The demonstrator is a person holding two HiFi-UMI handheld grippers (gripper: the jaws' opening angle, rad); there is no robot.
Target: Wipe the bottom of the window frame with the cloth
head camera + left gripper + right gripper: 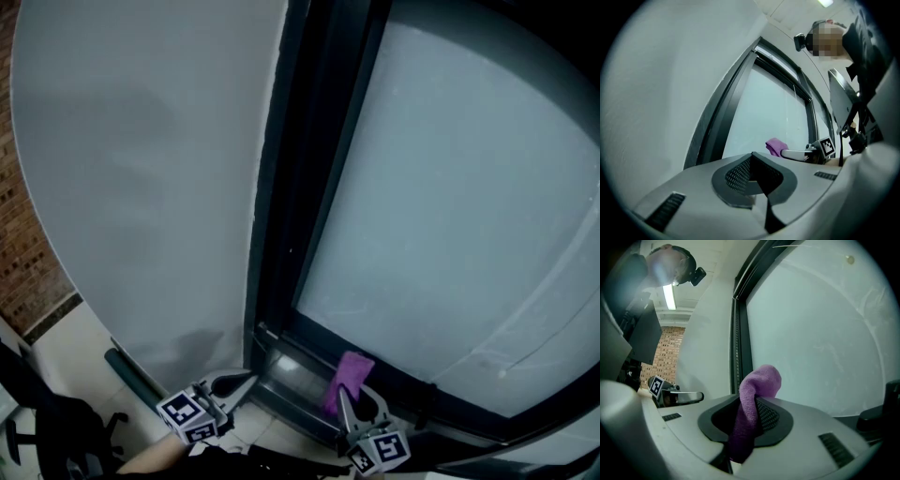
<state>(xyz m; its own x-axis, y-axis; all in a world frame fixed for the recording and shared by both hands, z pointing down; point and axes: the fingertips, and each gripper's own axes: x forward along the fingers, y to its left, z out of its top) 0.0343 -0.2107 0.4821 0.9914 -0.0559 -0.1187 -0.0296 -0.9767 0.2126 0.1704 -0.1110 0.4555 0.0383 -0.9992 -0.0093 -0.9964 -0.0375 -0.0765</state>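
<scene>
The right claw is clamped on a purple cloth. The cloth is gathered into a thick strip whose long axis runs along the jaws. It rises from the slot between them toward 12 o'clock, and its free end curls over past the tips in a rounded hump leaning to 1 o'clock. The fabric looks soft and nappy, like fine terry, with one lengthwise crease and no print.

In the head view this right claw sits at 6 o'clock. The cloth stands up from it toward 12 o'clock, its top end against the lower rail of the window frame. That frame is dark, smooth and straight-edged. A paler, metallic-looking channel lies at its foot, at 9 o'clock from the cloth.

The left claw has its jaws drawn together with nothing between them, and their meshed dark pads meet in a V. In the head view the left claw lies at 7 o'clock, near the frame's bottom corner and apart from the cloth.

Beyond the frame, a pale frosted glass pane fills the 1 to 4 o'clock side. A plain matte grey wall fills 10 to 12 o'clock, and rough red brick edges 9 o'clock.
</scene>
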